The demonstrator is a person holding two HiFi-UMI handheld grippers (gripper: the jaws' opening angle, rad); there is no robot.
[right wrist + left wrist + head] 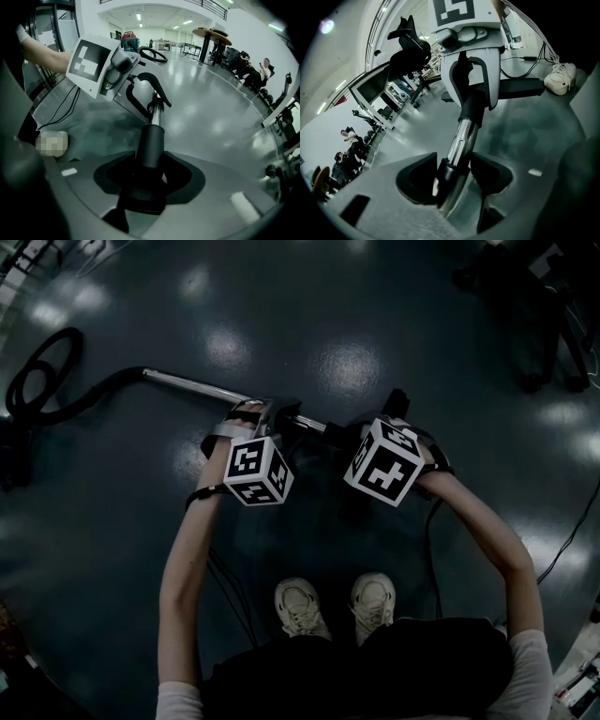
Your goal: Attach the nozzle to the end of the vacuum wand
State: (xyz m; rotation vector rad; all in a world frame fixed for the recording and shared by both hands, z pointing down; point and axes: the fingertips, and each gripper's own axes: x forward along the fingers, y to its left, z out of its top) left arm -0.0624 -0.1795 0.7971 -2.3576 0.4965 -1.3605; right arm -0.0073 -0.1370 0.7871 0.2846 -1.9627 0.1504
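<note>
1. Holding the vacuum wand [187, 383] up off the floor [328, 324], the left gripper [457, 176] has its fingers pinching the chrome tube right at a black collar. The wand's other end joins the hose [103, 390], which trails over the floor to the person's left.
2. The right gripper [147, 176] has its fingers pressed onto the black nozzle [151, 140]. The nozzle is in line with the wand's free end and seems slipped over it, out in front of the person's shoes [300, 606]. How deep it sits I cannot tell.
3. The wand looks stiff, smooth and probably slippery. Gripping at the collar should stop it sliding, though the hose will likely drag on it.
4. The nozzle looks like light, rigid plastic. It is best held round its neck near the joint, so a push runs straight along the tube. Tilted, it would likely bind.
</note>
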